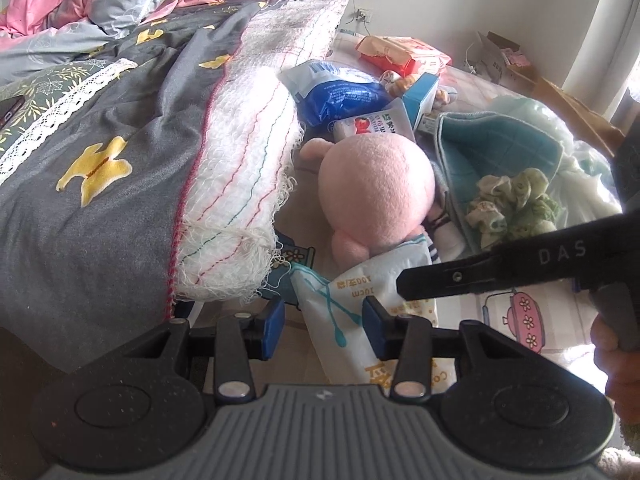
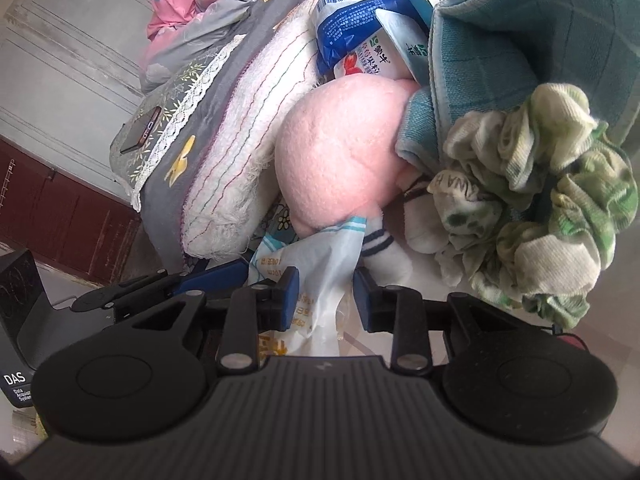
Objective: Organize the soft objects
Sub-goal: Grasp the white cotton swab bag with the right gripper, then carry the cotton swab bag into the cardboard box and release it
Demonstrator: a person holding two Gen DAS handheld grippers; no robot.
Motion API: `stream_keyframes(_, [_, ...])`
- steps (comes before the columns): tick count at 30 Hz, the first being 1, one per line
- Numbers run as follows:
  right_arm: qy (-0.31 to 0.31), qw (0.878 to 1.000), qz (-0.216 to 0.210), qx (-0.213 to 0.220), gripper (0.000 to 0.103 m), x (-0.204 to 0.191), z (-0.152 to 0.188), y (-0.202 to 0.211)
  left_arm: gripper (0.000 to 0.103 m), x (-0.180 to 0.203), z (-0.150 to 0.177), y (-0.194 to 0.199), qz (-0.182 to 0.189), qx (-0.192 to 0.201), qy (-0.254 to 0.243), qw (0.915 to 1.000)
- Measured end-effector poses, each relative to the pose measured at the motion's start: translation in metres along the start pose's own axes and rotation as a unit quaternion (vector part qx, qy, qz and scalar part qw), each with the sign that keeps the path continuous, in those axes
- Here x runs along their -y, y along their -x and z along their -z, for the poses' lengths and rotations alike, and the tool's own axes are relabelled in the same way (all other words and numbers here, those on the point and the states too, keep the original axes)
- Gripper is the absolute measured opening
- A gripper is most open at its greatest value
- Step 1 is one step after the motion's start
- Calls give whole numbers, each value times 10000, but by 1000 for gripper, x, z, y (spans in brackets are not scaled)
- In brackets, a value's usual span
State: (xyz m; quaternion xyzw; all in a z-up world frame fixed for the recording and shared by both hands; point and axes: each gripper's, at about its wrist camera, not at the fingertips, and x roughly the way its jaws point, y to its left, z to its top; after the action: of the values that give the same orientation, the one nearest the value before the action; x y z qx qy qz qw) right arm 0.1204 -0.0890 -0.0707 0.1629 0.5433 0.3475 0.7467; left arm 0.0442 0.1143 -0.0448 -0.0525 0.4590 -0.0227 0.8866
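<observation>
A pink plush toy (image 1: 376, 188) lies on the floor mat beside the bed; it also shows in the right wrist view (image 2: 340, 160). A white plastic pack of cotton swabs (image 1: 360, 304) lies in front of it, between the jaws of both grippers. My left gripper (image 1: 324, 326) is open around the pack's left part. My right gripper (image 2: 326, 298) is open around the pack (image 2: 320, 280) from the other side; its body (image 1: 500, 268) shows in the left wrist view. A green-and-white crumpled cloth (image 2: 532, 216) lies on a teal towel (image 2: 500, 48) to the right.
A grey quilt with yellow birds (image 1: 100, 168) and a white fringed blanket (image 1: 248, 152) hang off the bed at left. A blue-white bag (image 1: 340, 92), a milk carton (image 1: 372, 124), a blue box (image 1: 420, 96), snack packs (image 1: 400, 54) lie behind. A phone (image 2: 142, 130) lies on the bed.
</observation>
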Motion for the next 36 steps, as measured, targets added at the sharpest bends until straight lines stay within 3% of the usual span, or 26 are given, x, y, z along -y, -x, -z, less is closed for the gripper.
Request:
stream_keyframes(8, [-82,9998,-131,132,46,4,4,21,73,-5,7,24,403,9,50,9992])
stream_keyframes(11, [-111,9998,-117,96,50,7,8,21,77,-5,11,23,558,-128,46,9983])
stream_keyframes(17, [-196,9996,-194,-84,53,12,18,9,73,2,17,0,670,-472,47,9966])
stream_keyframes(24, [-278,9990,-329,-90,53,15,19,-3,61,6,15,-12,723,-421,132,9964])
stream_keyframes(26, [-352,9984,-423,-106,47,17,18,-5,53,8,14,-11,783,-418,173,9959])
stream_keyframes(29, [-453,9979,-444,-163,37,17,21,-7,49,14,13,-2,697,-330,52,9970])
stream_keyframes(36, [-369,9971,-671,12,32,2,28,18,49,24,12,38,633,-10,-85,9980])
